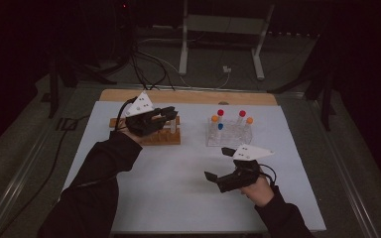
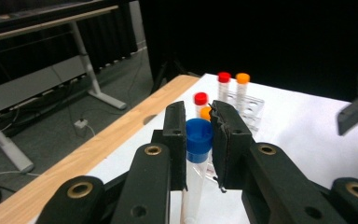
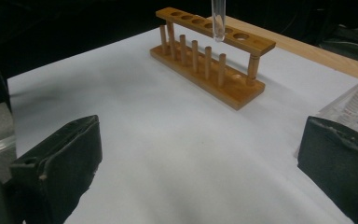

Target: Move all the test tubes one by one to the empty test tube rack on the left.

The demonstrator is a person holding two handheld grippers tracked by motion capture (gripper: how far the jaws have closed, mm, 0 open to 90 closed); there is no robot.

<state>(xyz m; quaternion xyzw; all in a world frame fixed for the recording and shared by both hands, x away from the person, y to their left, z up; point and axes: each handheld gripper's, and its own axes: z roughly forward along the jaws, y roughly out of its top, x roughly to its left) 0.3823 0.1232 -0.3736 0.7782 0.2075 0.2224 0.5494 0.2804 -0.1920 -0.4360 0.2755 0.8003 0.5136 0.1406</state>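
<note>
My left gripper (image 2: 199,123) is shut on a clear tube with a blue cap (image 2: 199,136), gripping it just under the cap. In the high view this gripper (image 1: 168,115) holds the tube upright above the wooden rack (image 1: 151,136). The tube's rounded bottom (image 3: 218,23) hangs just over one of the holes in the wooden rack (image 3: 214,56). My right gripper (image 1: 218,163) stands open near the table's front right, with nothing between its widely spread jaws (image 3: 200,154).
A clear plastic rack (image 1: 228,133) with red-, orange- and blue-capped tubes stands right of the wooden rack, close to my right gripper. White sheet (image 1: 173,188) covers the table; a wooden strip (image 1: 188,96) runs along its far edge. Cables and a table frame lie on the floor beyond.
</note>
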